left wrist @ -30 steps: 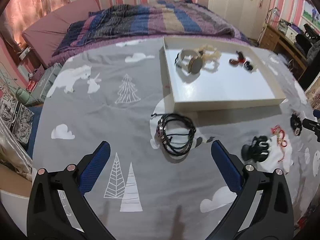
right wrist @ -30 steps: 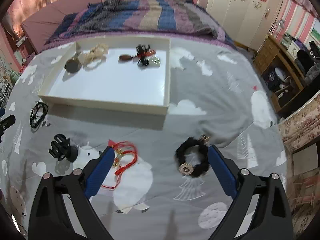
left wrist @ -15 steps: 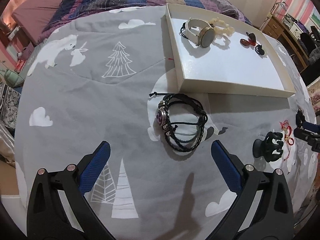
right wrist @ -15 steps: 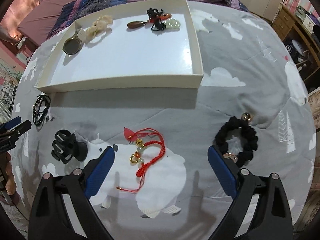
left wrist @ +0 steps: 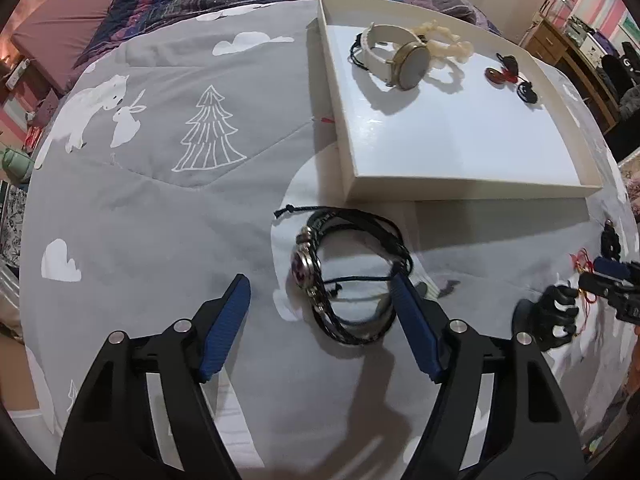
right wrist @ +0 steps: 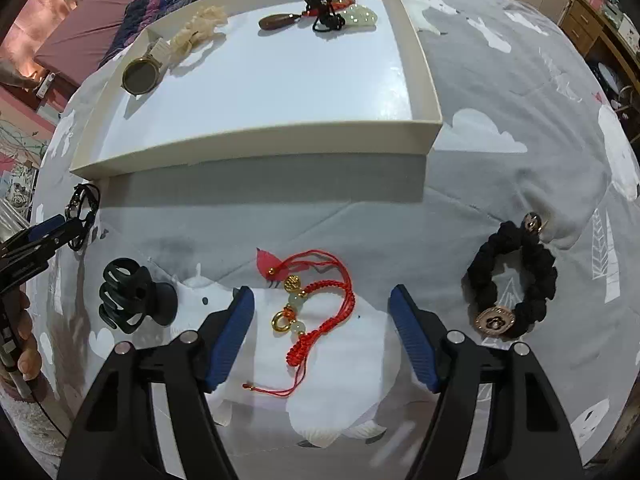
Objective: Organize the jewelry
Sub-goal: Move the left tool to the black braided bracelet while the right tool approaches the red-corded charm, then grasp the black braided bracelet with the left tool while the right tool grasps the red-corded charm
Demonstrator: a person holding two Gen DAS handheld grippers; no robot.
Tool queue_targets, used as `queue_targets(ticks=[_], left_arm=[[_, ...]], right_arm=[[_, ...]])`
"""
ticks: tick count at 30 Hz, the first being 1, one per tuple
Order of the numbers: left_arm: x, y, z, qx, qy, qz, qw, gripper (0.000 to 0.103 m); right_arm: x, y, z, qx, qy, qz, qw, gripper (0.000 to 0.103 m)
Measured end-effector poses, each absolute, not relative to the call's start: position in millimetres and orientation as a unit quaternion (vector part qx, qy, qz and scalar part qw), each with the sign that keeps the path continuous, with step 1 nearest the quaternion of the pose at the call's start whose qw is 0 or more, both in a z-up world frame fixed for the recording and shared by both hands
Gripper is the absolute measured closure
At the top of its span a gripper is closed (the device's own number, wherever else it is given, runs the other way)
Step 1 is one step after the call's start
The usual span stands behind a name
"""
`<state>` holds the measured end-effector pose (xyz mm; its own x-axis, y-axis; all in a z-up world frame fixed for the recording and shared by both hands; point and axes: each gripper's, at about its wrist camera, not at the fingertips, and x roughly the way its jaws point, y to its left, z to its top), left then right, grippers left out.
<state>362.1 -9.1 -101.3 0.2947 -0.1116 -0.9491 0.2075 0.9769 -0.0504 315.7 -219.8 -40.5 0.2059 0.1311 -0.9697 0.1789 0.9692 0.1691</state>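
A grey duvet [left wrist: 168, 208] printed with clouds and trees covers the bed. On it lies a shallow white tray [right wrist: 256, 136], its near wall facing both cameras. Inside, along the far side, sit a white-strapped watch [left wrist: 400, 60], a cream scrunchie [right wrist: 198, 28] touching it, and a small cluster of pendants [right wrist: 324, 14] with dark cords.

The left gripper [left wrist: 322, 302] is held low over the duvet, pointing toward the tray, jaws spread wide. A black cord bracelet [left wrist: 352, 272] with a round charm lies between the fingertips, nearer the right one; that fingertip [left wrist: 404, 300] overlaps the bracelet's right edge, though contact cannot be judged. The bracelet lies just before the tray's near corner.

The right gripper [right wrist: 322, 312] is likewise low and angled toward the tray, jaws wide apart and holding nothing. A red cord bracelet [right wrist: 316, 312] with gold and pale green beads lies between its fingers, closer to the left one and touching neither. A black scrunchie [right wrist: 512, 280] with gold ornaments lies to the right, outside the gripper; a black claw clip [right wrist: 132, 300] lies to the left, between the two grippers.
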Motion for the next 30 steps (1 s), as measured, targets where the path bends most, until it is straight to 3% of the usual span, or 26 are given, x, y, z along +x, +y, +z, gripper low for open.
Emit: queue_targets(ticks=[2,7,9,14,17,19,22,30], left_arm=[[365.4,-9.5,-104.0,0.038,0.587,-0.1,0.803,0.043],[366.6,-11.6,-105.1,0.044,0.578,-0.096,0.809,0.045],[366.5,-11.3,-104.7,0.046,0.574,-0.091,0.812,0.054],[361.5,-7.4,-102.3,0.052,0.568,-0.085,0.817,0.074],[358.1,-9.1,-101.4,0.058,0.566,-0.084,0.818,0.085],[357.1,-11.3,-101.5,0.062,0.564,-0.079,0.819,0.085],[355.8,-12.5,-101.0,0.064,0.562,-0.076,0.821,0.086],[344.1,-6.3,-86.5,0.044,0.552,-0.088,0.828,0.087]], right_arm=[[316.3,-218.1,-41.6,0.123,0.629,-0.017,0.768,0.032],[311.6,-214.9,-41.9,0.122,0.62,-0.02,0.775,0.041],[309.3,-212.8,-42.0,0.115,0.614,-0.027,0.78,0.045],[304.5,-212.3,-40.3,0.099,0.606,-0.037,0.788,0.072],[300.5,-208.8,-39.7,0.087,0.6,-0.046,0.794,0.083],[299.6,-208.1,-38.7,0.09,0.595,-0.043,0.797,0.091],[296.9,-208.2,-37.2,0.083,0.59,-0.043,0.802,0.094],[286.4,-218.1,-15.1,0.077,0.564,-0.045,0.821,0.095]])
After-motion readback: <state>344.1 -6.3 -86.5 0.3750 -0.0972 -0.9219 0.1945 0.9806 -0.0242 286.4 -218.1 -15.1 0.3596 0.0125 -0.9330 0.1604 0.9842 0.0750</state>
